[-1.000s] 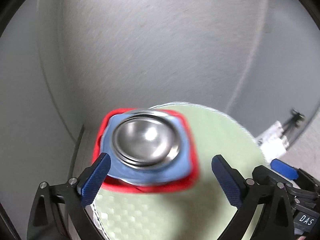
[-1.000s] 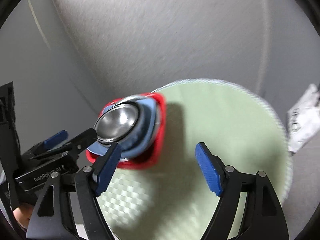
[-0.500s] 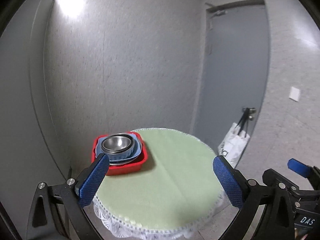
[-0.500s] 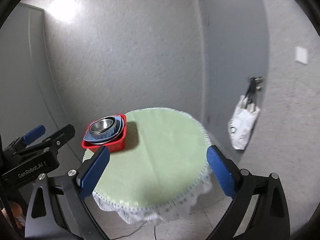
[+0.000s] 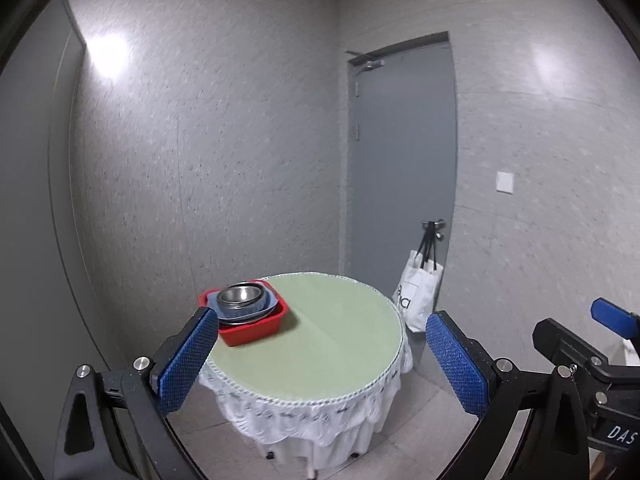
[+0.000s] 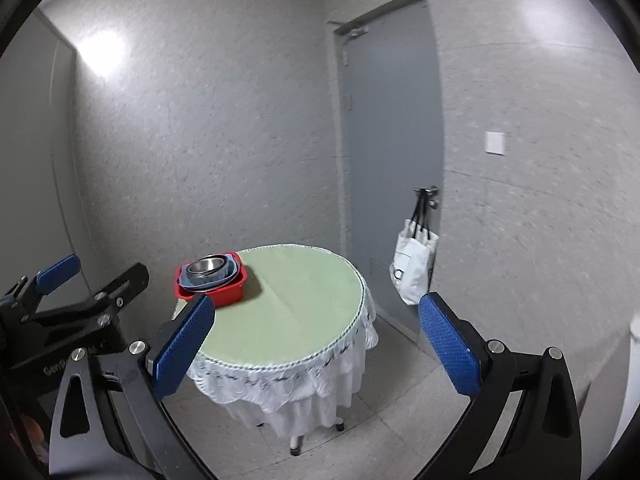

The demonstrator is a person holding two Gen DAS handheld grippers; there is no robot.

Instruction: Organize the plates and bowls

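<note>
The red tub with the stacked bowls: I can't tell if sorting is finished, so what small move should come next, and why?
Probably none toward the dishes: hold both grippers back. The metal bowl sits nested in blue dishes inside the red tub, nothing else lies on the green table, and the left gripper and right gripper are open, empty and well clear of it.
</note>
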